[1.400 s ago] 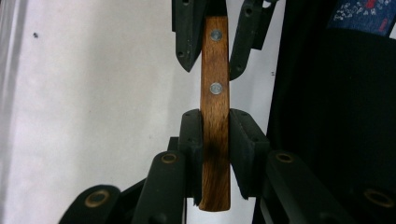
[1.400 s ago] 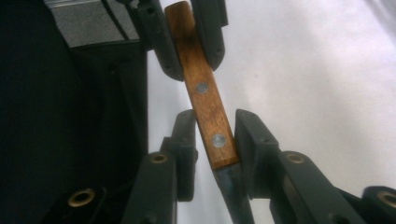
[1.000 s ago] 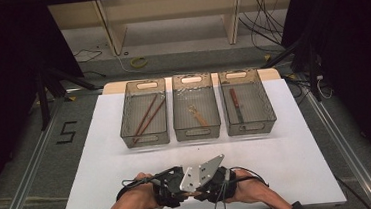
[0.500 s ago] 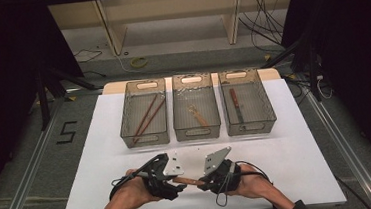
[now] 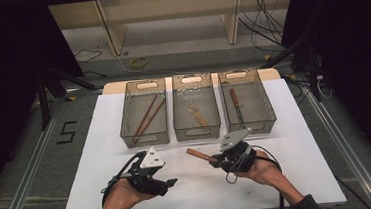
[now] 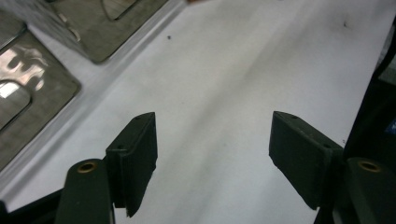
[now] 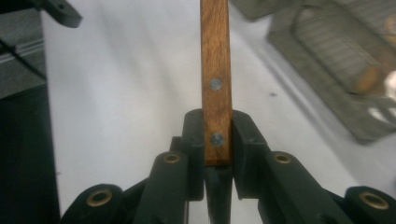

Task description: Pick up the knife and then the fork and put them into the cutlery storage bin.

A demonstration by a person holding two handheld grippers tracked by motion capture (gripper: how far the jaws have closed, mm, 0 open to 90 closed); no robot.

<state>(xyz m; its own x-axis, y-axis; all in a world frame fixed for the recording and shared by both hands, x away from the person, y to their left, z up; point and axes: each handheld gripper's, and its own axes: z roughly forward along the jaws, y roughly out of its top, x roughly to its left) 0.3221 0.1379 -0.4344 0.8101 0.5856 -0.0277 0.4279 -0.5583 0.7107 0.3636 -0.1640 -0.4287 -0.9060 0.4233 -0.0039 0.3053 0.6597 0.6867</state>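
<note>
Right gripper view showed the right gripper (image 7: 218,140) clamped on a riveted wooden handle (image 7: 215,70) (probably stiff, light, unlikely to slip). Left gripper (image 6: 212,158) stood wide, empty.

The wooden handle (image 7: 215,84) in your right tool (image 7: 218,140) runs off the top edge of the right gripper view, so its far end is cut off there. In the high view the tool's body hides the gripped end. The basket (image 7: 336,60) beside it is blurred. What lies in the middle basket (image 5: 196,114) is too small to tell.
</note>
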